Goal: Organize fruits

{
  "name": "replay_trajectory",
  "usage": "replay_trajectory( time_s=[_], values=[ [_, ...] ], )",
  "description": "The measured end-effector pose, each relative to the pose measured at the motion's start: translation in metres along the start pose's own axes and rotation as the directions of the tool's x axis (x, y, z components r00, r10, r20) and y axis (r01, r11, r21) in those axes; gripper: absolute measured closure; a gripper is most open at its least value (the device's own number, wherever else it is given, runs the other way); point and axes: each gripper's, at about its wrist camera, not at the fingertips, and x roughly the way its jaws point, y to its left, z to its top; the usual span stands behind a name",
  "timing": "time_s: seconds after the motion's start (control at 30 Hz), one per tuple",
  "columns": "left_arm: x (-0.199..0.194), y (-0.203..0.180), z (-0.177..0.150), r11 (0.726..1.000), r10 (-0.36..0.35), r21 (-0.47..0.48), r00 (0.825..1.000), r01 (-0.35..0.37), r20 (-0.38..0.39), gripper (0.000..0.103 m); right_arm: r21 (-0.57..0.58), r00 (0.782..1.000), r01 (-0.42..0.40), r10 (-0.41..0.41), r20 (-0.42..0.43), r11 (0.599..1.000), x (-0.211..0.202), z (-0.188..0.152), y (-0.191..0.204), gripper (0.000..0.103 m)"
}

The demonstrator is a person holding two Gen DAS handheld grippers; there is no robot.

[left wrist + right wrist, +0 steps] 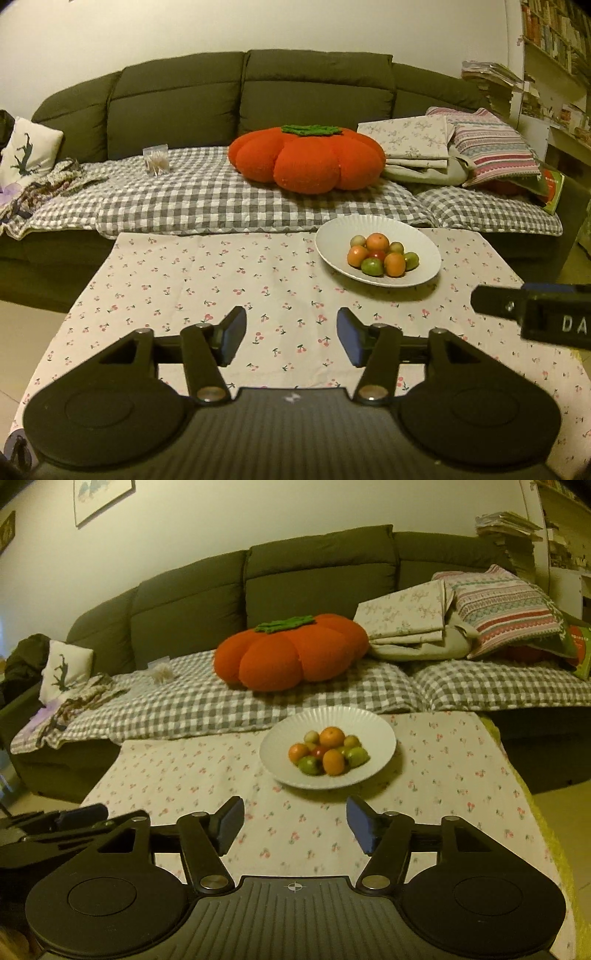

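Note:
A white ribbed plate (332,243) (380,734) stands at the far side of the table and holds a pile of small fruits (382,254) (328,751): orange ones, green ones and one red one in the middle. My left gripper (291,338) is open and empty, low over the cherry-print tablecloth (221,280), short of the plate and to its left. My right gripper (295,821) is open and empty, just in front of the plate. Part of the right gripper shows at the right edge of the left wrist view (535,306); the left gripper shows at the left edge of the right wrist view (55,823).
Behind the table is a dark sofa (184,92) with a checked blanket (184,195), an orange pumpkin cushion (306,158) (291,650), folded linens (443,147) and a small clear box (157,158). Bookshelves (554,44) stand at the right.

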Motion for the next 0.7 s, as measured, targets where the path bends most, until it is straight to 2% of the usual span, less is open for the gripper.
replay_trajectory(
  time_s=[0.1, 0.17, 0.23, 0.3, 0.37, 0.5, 0.7],
  values=[
    [-0.001, -0.002, -0.002, 1.0, 0.004, 0.016, 1.0, -0.005, 0.017, 0.039, -0.025, 1.0, 0.013, -0.013, 0.0, 1.0, -0.005, -0.006, 0.003, 0.034],
    [0.003, -0.002, -0.003, 1.0, 0.005, 0.016, 1.0, -0.005, 0.007, 0.039, -0.04, 0.999, 0.032, -0.032, 0.008, 0.999, -0.006, -0.008, 0.003, 0.025],
    [0.007, 0.0, -0.004, 1.0, -0.002, 0.004, 1.0, 0.002, -0.011, 0.035, -0.038, 0.999, 0.031, -0.031, 0.007, 0.999, -0.003, -0.009, 0.003, 0.023],
    [0.01, 0.001, -0.006, 1.0, -0.007, -0.001, 1.0, 0.007, -0.02, 0.025, -0.036, 1.0, 0.03, -0.031, -0.004, 0.999, 0.001, -0.01, 0.003, 0.019],
    [0.01, 0.001, -0.008, 1.0, 0.001, 0.007, 1.0, -0.001, -0.019, 0.023, -0.039, 0.999, 0.048, -0.048, -0.01, 0.998, 0.005, -0.014, 0.004, 0.008],
    [0.012, 0.005, -0.008, 1.0, 0.016, -0.005, 1.0, -0.016, -0.025, 0.011, -0.08, 0.997, 0.076, -0.078, -0.01, 0.994, 0.009, -0.019, 0.007, 0.007],
    [0.012, 0.004, -0.007, 1.0, 0.017, -0.004, 1.0, -0.017, -0.013, 0.003, -0.062, 0.997, 0.075, -0.077, -0.018, 0.995, 0.01, -0.023, 0.006, 0.005]
  ],
)
